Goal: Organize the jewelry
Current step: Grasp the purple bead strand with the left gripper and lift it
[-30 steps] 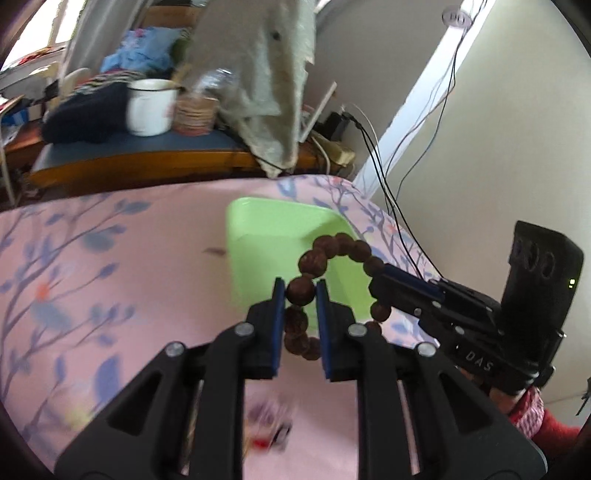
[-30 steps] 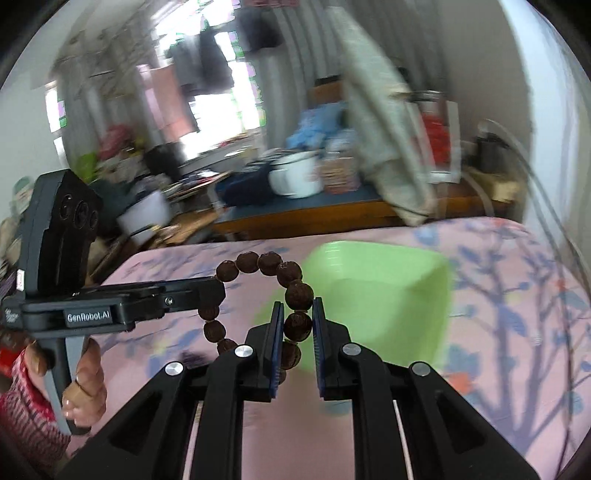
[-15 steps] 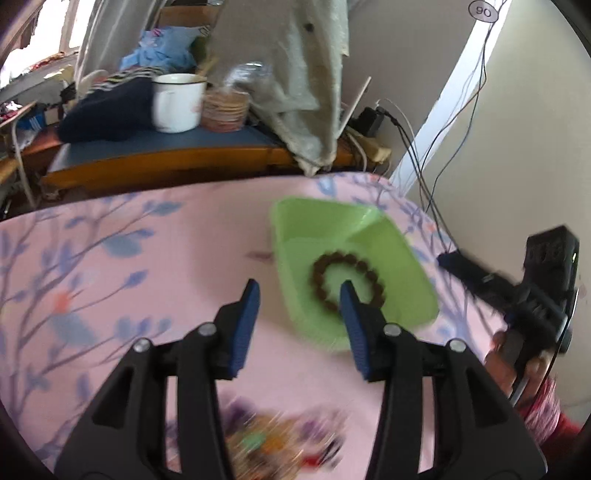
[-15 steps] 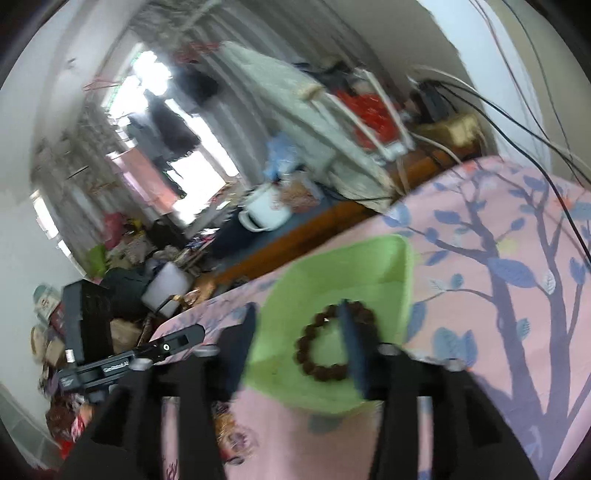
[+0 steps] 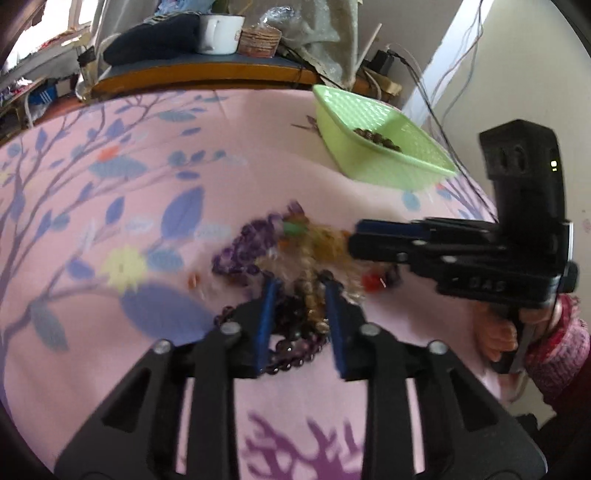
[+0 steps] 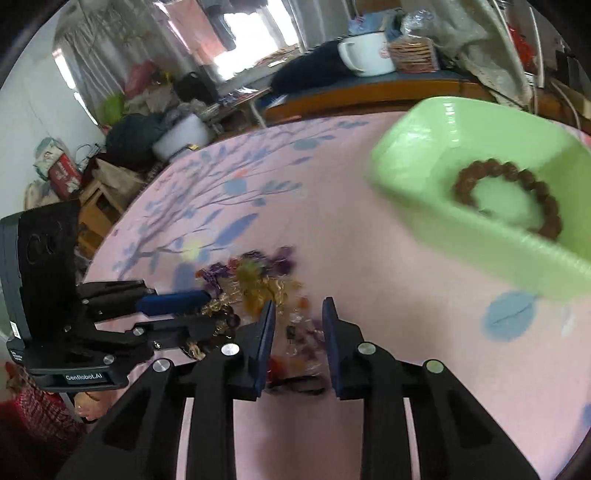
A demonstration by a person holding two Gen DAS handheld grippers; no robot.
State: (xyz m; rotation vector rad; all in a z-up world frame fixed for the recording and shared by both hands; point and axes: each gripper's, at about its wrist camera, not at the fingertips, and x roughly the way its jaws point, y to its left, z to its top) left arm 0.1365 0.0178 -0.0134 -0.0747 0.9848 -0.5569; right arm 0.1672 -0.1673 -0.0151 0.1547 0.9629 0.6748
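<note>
A heap of bead jewelry (image 5: 291, 254), purple, amber and green, lies on the pink flowered cloth (image 5: 110, 206). My left gripper (image 5: 301, 286) is open, low over the heap's near side, with beads between its fingers. My right gripper (image 6: 297, 306) is open over the heap (image 6: 255, 280) from the other side. The green tray (image 5: 373, 162) at the far right holds the brown bead bracelet (image 6: 517, 199). Each gripper shows in the other's view: the right gripper (image 5: 373, 236) and the left gripper (image 6: 177, 299).
A wooden bench (image 5: 207, 74) beyond the cloth carries a white mug (image 5: 219, 33), a basket and dark clothes. Cables (image 5: 443, 92) hang along the wall at the right. Clutter and bags (image 6: 136, 136) stand at the far left.
Both grippers let go of the brown bracelet, which now lies in the green tray. Both have opened and moved back and down to the jewelry heap.
</note>
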